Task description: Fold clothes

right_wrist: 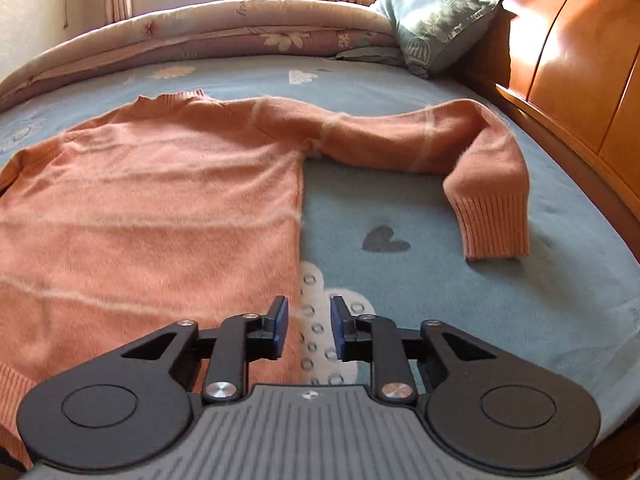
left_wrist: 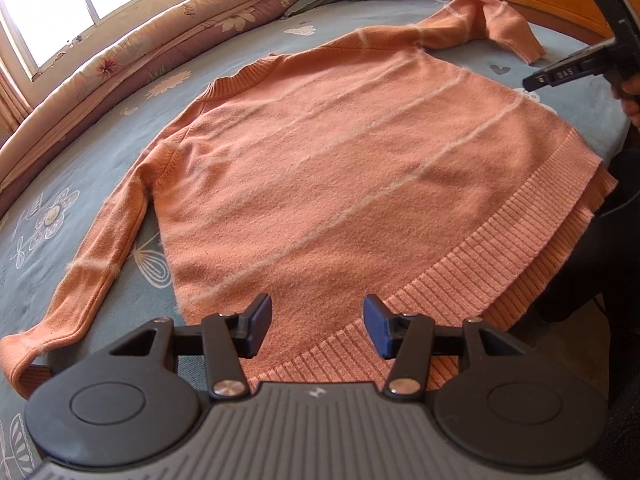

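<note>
Sweater (left_wrist: 320, 168) lies flat on the bed (left_wrist: 100, 168). Left claw (left_wrist: 318, 330) gapes empty above its hem; only the right view shows the right claw (right_wrist: 308, 328) part-open, empty.

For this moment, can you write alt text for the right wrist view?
An orange sweater lies flat on a blue bedsheet, its sleeve bent toward the camera. The right hand-held gripper hangs open over the sweater's side edge, holding nothing. A pillow is behind.

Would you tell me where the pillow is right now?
In the right wrist view the pillow lies at the far right corner of the bed, against the wooden headboard and beside the rolled quilt.
</note>
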`<state>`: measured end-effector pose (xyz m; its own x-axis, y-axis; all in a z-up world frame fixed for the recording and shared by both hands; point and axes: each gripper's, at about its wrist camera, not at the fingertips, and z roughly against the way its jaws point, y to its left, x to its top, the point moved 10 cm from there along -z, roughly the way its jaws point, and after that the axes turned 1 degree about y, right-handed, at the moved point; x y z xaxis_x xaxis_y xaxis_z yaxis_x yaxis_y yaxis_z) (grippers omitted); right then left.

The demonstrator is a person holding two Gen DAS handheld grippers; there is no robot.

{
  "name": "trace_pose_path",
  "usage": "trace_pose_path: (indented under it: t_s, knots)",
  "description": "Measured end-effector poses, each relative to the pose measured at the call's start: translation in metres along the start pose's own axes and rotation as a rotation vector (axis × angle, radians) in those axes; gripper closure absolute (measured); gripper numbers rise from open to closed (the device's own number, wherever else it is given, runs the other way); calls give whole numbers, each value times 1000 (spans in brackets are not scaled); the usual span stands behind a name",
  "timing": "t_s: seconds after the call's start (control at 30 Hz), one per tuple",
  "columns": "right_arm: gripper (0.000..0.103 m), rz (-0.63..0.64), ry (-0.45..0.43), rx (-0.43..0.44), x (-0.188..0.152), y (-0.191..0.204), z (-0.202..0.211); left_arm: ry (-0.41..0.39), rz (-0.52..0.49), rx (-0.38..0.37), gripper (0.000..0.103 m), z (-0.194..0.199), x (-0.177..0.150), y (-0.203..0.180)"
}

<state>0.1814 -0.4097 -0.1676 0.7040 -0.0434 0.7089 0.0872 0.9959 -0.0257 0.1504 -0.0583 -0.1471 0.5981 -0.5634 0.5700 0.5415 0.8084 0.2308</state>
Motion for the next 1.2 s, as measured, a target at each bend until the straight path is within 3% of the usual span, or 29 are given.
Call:
trace_pose_path:
  t_s: [0.23,0.3,0.43,0.53,0.63,0.77,0.83,0.9,0.97,1.2]
  knots:
    - [74,-72,38,58,24,8,-54,-7,58,-21,43,-4,10,-3]
    - [87,-57,68,55,19,8,-60,6,68,-28,43,-10,11,-3]
    - [85,-34,73,7,15,0,-53,34,73,-23,43,-23,11,2]
    - [83,-22,17,58,26,13,-36,20,77,-29,43,-35,24,8]
    - [72,9,-21,186,41,48,-29,-22,98,-33,36,-54,48,18]
    - [63,28,1,219,36,81,-47,-15,196,-61,36,-83,58,28]
    - [63,20,36,216,24,87,-55,15,213,-61,36,-90,48,27]
    - [54,18,23,187,9,83,-49,23,226,-62,32,-87,31,26]
    - [39,7,3,169,-10,78,-31,23,269,-64,26,-77,14,28]
    - [25,-17,24,125,-69,71,23,51,328,-52,21,-41,-37,22]
